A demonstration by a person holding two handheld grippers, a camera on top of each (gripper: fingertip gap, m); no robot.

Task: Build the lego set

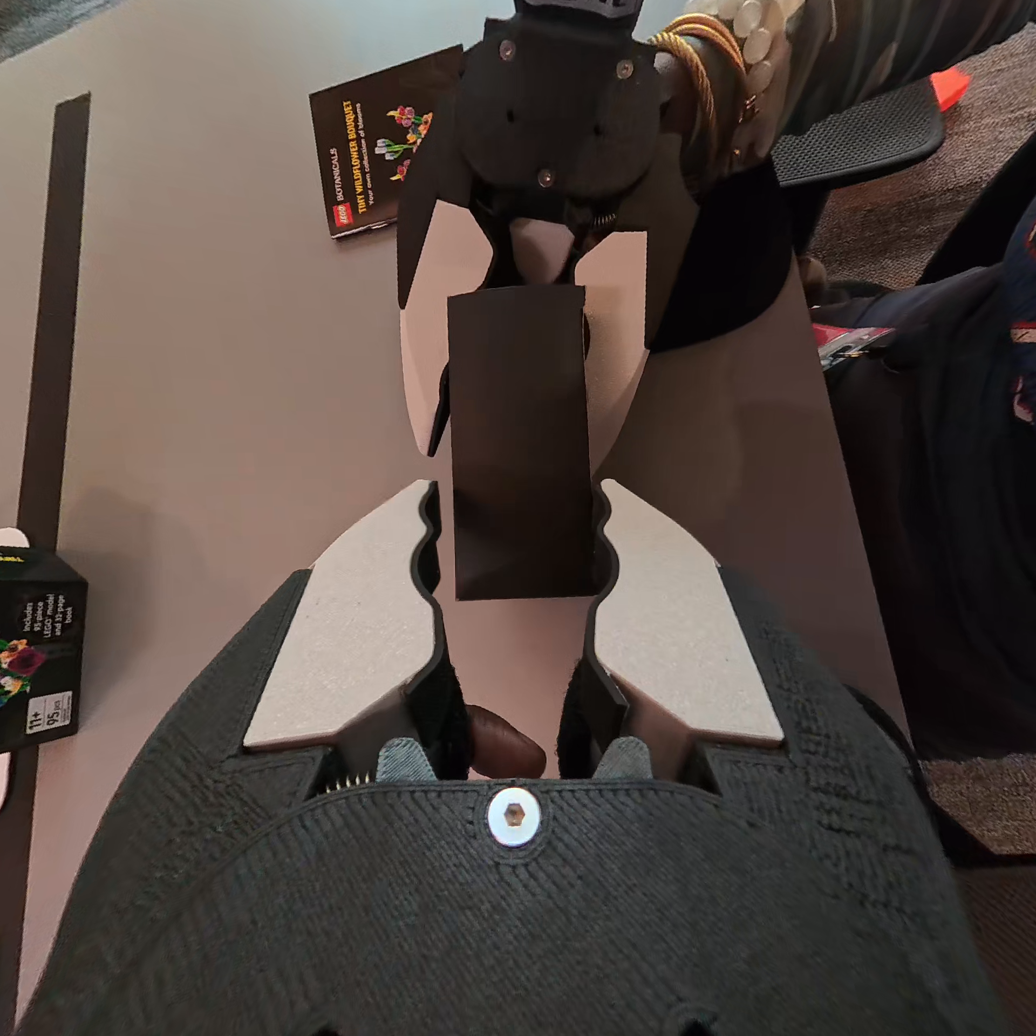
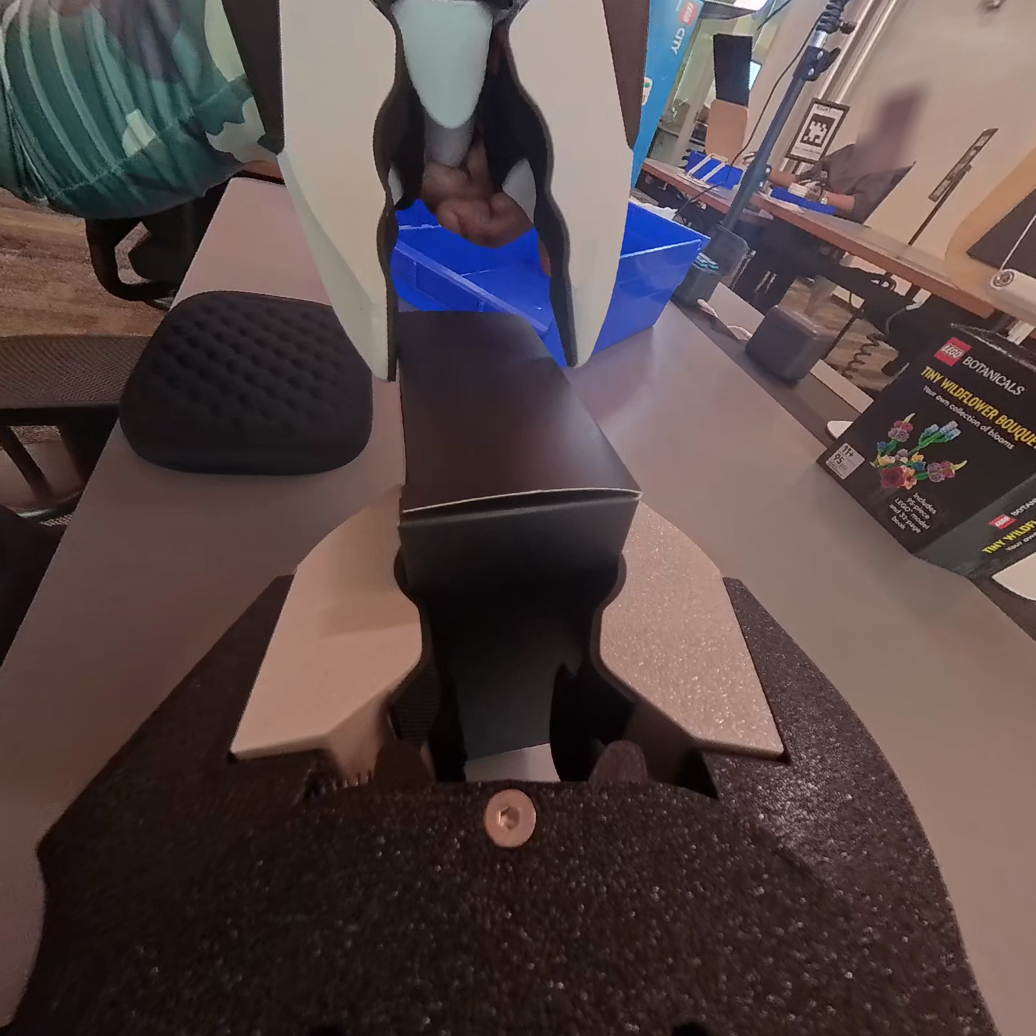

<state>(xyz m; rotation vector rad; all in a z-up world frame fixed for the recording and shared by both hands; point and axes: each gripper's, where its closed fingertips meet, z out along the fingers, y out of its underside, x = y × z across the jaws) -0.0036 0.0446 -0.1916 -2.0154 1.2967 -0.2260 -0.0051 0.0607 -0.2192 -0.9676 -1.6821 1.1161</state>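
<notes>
The left gripper (image 1: 518,538) and right gripper (image 2: 510,566) each clamp one end of the black box (image 2: 504,426) above the table (image 1: 224,336).

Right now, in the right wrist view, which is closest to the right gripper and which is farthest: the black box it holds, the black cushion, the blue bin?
1. Black box: held between the right gripper fingers, in the middle.
2. Black cushion: farther on, to the left, on the table edge.
3. Blue bin: farthest back, behind the other gripper.

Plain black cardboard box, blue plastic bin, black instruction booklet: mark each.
Plain black cardboard box (image 2: 504,426): right wrist view, top face.
Blue plastic bin (image 2: 639,280): right wrist view, side wall.
Black instruction booklet (image 1: 370,162): left wrist view, cover.
</notes>
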